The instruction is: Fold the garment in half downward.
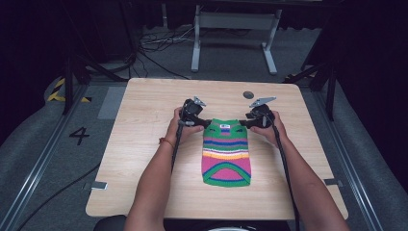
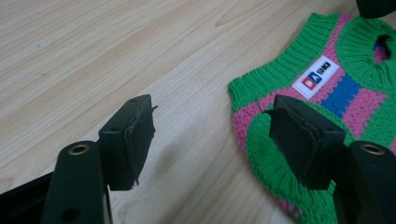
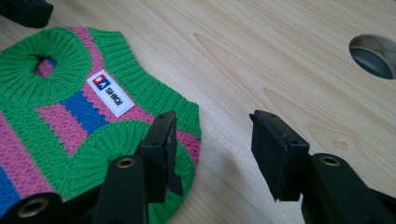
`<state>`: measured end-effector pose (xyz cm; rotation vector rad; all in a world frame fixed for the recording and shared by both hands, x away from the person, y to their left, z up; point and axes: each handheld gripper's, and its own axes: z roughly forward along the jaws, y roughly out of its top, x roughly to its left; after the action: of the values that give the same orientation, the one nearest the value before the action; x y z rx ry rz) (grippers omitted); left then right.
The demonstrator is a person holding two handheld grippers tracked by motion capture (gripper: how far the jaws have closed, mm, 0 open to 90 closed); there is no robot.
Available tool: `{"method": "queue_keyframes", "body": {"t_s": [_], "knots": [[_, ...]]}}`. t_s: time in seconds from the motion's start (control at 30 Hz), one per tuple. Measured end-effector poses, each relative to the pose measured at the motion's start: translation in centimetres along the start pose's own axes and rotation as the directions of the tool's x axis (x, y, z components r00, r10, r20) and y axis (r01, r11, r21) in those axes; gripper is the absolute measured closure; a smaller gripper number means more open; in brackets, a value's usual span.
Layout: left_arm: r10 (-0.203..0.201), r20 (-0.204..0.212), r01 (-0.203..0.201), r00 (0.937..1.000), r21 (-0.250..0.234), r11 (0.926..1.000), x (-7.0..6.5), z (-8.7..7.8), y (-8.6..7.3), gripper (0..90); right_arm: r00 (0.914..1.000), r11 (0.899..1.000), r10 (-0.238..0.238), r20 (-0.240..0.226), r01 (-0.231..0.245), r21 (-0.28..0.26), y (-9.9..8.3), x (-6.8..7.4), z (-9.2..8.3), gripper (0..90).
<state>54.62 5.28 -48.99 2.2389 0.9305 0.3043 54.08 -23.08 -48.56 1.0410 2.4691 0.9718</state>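
A small knitted sweater (image 1: pixel 226 151) in green, pink, blue and yellow stripes lies flat on the wooden table (image 1: pixel 144 144), neck end away from the person. A white label (image 2: pixel 315 77) sits below its collar. My left gripper (image 1: pixel 206 123) is low at the sweater's left shoulder corner. It is open, with one jaw over the green knit (image 2: pixel 261 154) and the other over bare wood. My right gripper (image 1: pixel 243 123) mirrors it at the right shoulder (image 3: pixel 187 121), also open, straddling the sweater's edge. In both gripper views the pads stand apart and press on nothing.
A round hole (image 1: pixel 248 95) is set in the tabletop just beyond the right gripper, and appears as the hole (image 3: pixel 373 56) in the right gripper view. A grey metal stand (image 1: pixel 235 21) and cables lie on the floor behind the table. Bare wood flanks the sweater.
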Motion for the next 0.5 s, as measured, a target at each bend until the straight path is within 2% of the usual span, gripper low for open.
{"method": "queue_keyframes", "body": {"t_s": [0.07,0.17,0.2,0.23,0.4,0.47,0.5], "knots": [[-0.003,-0.005,0.003,1.0,0.001,1.0,-0.1,0.5,0.0,33.7,0.9999,1.0,0.012,-0.003,-0.012,-0.007,0.0,-0.1,0.5,54.8],[-0.036,-0.003,0.036,0.9994,0.01,0.9993,-0.1,1.3,-0.3,34.9,0.9991,0.999,0.04,-0.012,-0.04,-0.014,-0.1,-0.1,1.1,57.3],[-0.064,0.007,0.064,0.9979,-0.006,0.9979,0.1,1.4,-0.5,34.9,0.9989,0.999,0.043,-0.018,-0.043,-0.013,-0.1,-0.1,1.4,58.2],[-0.069,0.021,0.069,0.9974,-0.008,0.9976,0.2,1.4,-0.6,35.5,0.999,0.999,0.042,-0.013,-0.042,-0.008,-0.2,0.1,1.7,59.3],[-0.063,0.019,0.063,0.9979,-0.003,0.998,0.0,1.4,-0.5,41.2,0.9961,0.997,0.078,-0.041,-0.078,-0.013,-0.4,-0.1,1.9,65.0],[-0.048,0.047,0.048,0.9978,0.003,0.9988,-0.1,1.3,-0.4,46.8,0.995,0.997,0.08,-0.058,-0.082,-0.016,-0.5,-0.1,1.9,69.8],[-0.038,0.062,0.038,0.9973,0.007,0.9993,-0.2,1.3,-0.4,53.1,0.9945,0.997,0.081,-0.066,-0.082,-0.016,-0.5,-0.1,1.9,73.0]]}}
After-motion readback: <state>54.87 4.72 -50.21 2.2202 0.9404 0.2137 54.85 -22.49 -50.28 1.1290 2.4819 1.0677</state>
